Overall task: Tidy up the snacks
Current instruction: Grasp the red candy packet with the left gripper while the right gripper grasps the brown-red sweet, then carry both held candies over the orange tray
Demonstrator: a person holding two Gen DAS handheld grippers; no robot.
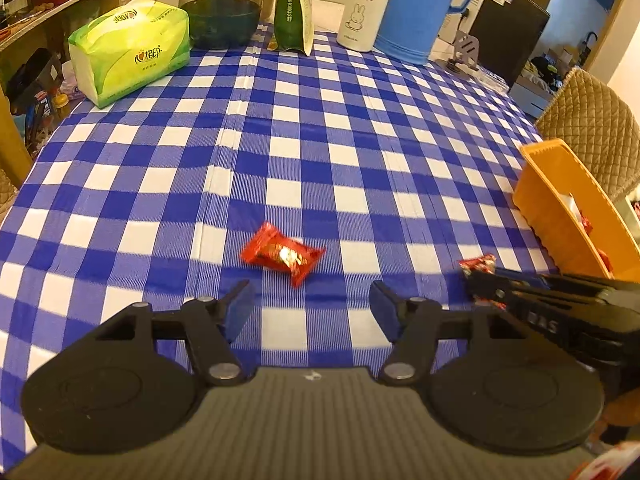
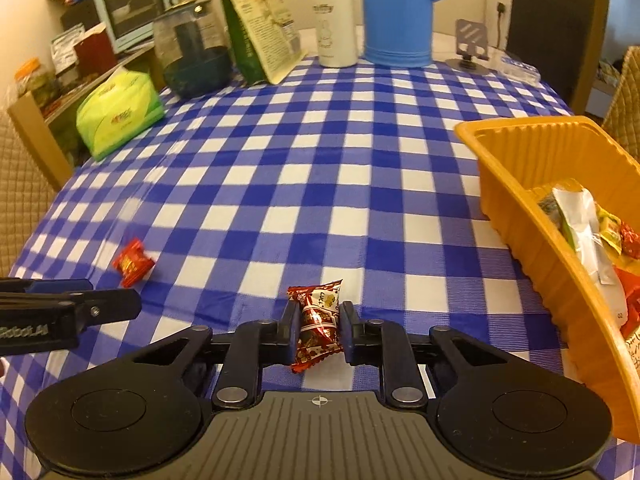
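Right gripper: clenched on a dark red snack packet, which stands upright between the two pads, just above the blue-and-white checked tablecloth. Left gripper: released, jaws spread wide, nothing between them; held low over the cloth. Red candy: one piece in a shiny red wrapper, lying flat on the cloth just ahead of the left gripper's gap; in the right wrist view it lies well to the left, near the left gripper's tip. Orange tray: at the right edge of the table, near the right gripper; holds several wrapped snacks, white, yellow and red. Far side of table, left to right: green tissue pack, glass jar with dark contents, tall green pouch, white bottle with a rabbit drawing, blue jug, small grey phone stand.
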